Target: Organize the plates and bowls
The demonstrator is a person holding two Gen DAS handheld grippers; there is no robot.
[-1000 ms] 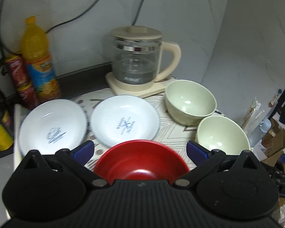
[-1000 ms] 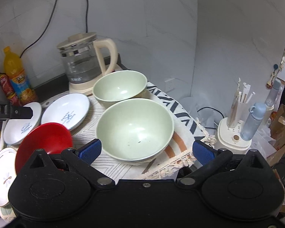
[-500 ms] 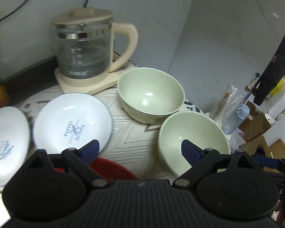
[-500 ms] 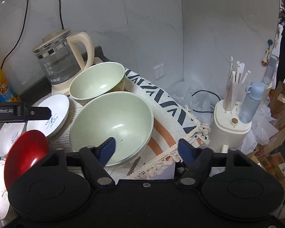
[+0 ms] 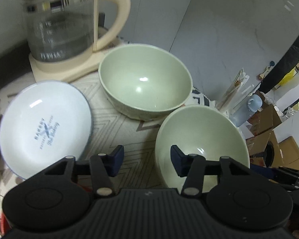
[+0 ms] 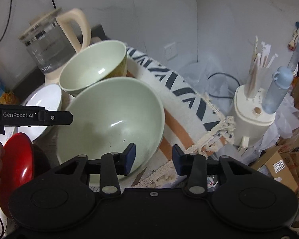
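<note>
Two pale green bowls stand on a patterned cloth. The near green bowl [image 5: 201, 145] [image 6: 111, 123] has each gripper at its rim. My left gripper [image 5: 147, 162] is open, its jaws astride the bowl's left rim. My right gripper [image 6: 153, 158] is open, its jaws astride the bowl's right rim. The far green bowl [image 5: 145, 79] [image 6: 95, 65] sits behind it. A white printed plate [image 5: 43, 127] [image 6: 43, 99] lies to the left. A red bowl [image 6: 18, 169] sits at the left, near the left gripper's body [image 6: 31, 116].
A glass kettle [image 5: 59, 23] [image 6: 49, 41] on a cream base stands at the back by the wall. The cloth's fringed edge [image 6: 209, 141] hangs at the right. Beyond it stand a white holder with straws [image 6: 253, 103] and a blue bottle [image 6: 277, 89], with cardboard boxes [image 5: 269, 139] below.
Both grippers have moved in on the near green bowl and their jaws have narrowed. The left wrist view swung right, away from the red bowl.
</note>
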